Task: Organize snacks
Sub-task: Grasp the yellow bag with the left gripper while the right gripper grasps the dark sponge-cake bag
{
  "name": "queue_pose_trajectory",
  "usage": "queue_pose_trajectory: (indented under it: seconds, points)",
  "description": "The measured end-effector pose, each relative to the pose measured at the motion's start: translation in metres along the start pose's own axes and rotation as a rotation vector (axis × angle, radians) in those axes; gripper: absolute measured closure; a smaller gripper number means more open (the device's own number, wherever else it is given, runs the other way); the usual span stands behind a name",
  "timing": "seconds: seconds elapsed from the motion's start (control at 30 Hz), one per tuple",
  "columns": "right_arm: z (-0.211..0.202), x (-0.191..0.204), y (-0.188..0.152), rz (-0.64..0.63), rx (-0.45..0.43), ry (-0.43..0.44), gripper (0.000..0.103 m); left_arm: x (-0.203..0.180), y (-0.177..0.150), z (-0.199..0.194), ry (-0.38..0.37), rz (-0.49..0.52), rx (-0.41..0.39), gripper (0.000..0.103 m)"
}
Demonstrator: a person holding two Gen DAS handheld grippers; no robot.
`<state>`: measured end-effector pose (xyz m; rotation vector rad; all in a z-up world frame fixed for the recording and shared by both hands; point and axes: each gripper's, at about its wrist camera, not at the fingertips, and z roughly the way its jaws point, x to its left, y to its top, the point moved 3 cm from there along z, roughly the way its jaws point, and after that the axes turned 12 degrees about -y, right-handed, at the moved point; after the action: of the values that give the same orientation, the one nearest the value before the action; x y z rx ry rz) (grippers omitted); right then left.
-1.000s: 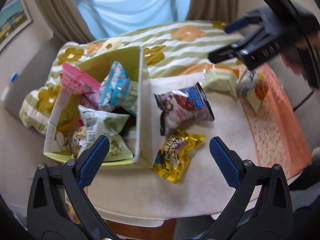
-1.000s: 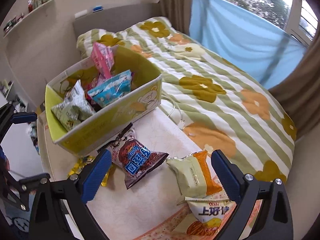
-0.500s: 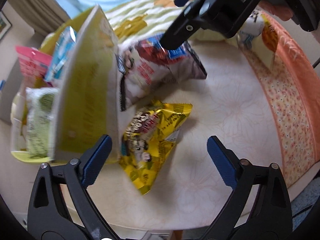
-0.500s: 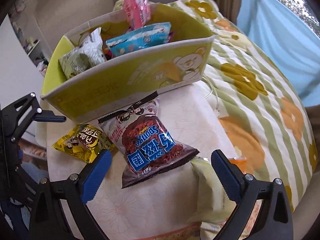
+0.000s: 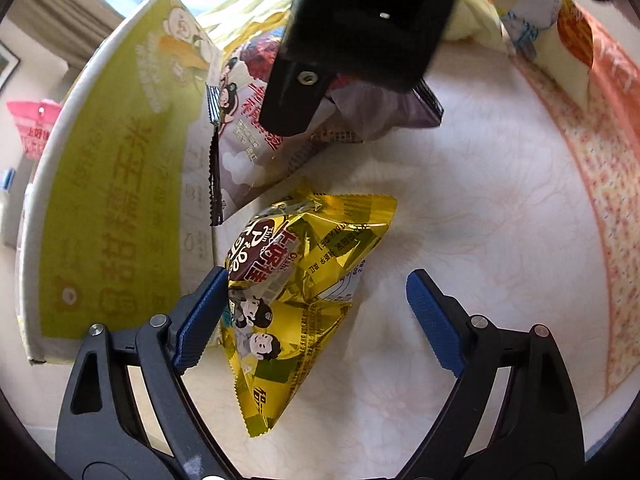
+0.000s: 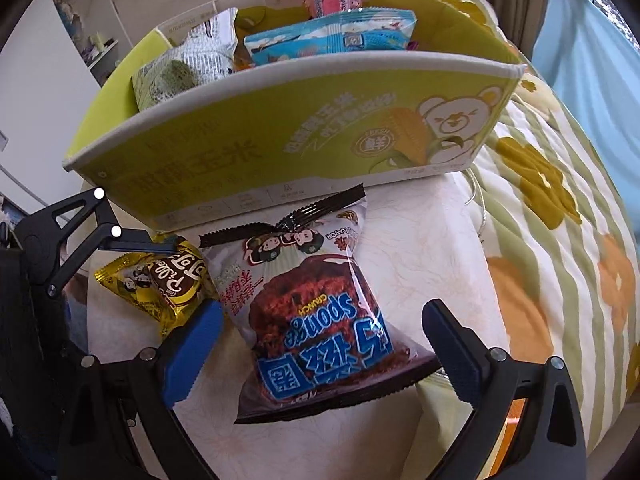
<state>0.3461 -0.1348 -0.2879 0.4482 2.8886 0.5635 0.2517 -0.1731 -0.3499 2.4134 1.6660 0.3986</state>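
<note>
Both tools lowered: left tool (image 5: 314, 316) spread around yellow packet (image 5: 298, 284); right tool (image 6: 320, 344) spread around brown packet (image 6: 320, 320) beside box (image 6: 280, 132)

Flowered striped bedspread (image 6: 560, 208), blue curtain (image 6: 592, 52).

The brown snack bag (image 6: 320, 320) reads "Sponge CRUNCH".

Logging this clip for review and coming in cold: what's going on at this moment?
A person with a gripper in each hand is sorting snack packets into a green box that already holds several. The left gripper is open around a yellow packet lying on the table beside the box. The right gripper is open around a brown sponge-cake packet next to it. Neither packet is gripped or lifted yet.
</note>
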Motion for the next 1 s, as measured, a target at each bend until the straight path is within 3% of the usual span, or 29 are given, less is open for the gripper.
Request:
queue_pose_trajectory:
  seconds: [0.13, 0.2, 0.23, 0.57, 0.63, 0.67, 0.7, 0.87, 1.0]
  points:
    - [0.006, 0.000, 0.002, -0.016, 0.008, 0.023, 0.004, -0.005, -0.001, 0.000, -0.013, -0.007, 0.004, 0.017]
    - [0.008, 0.002, 0.003, -0.020, 0.011, 0.033, 0.004, -0.004, 0.001, -0.002, -0.001, -0.007, 0.004, 0.035]
    - [0.009, 0.003, 0.003, -0.025, 0.015, 0.036, 0.004, 0.001, 0.001, -0.004, 0.021, -0.001, 0.009, 0.053]
    - [0.016, 0.017, 0.000, -0.066, 0.042, 0.048, 0.005, 0.003, -0.012, -0.015, -0.028, 0.014, 0.013, 0.054]
    - [0.016, 0.016, -0.001, -0.060, 0.048, 0.051, 0.015, 0.009, -0.008, -0.015, -0.043, 0.000, 0.014, 0.054]
    - [0.017, 0.016, -0.002, -0.057, 0.057, 0.048, 0.031, 0.013, -0.008, -0.015, -0.047, -0.006, 0.014, 0.054]
    - [0.017, 0.016, -0.003, -0.051, 0.069, 0.043, 0.036, 0.014, -0.009, -0.016, -0.050, -0.012, 0.012, 0.054]
    - [0.006, 0.012, -0.009, 0.011, 0.067, 0.028, 0.046, 0.015, -0.010, -0.026, -0.059, -0.025, 0.001, 0.054]
    - [-0.014, 0.008, -0.016, 0.087, 0.054, 0.013, 0.048, 0.011, -0.014, -0.040, -0.064, -0.020, -0.031, 0.054]
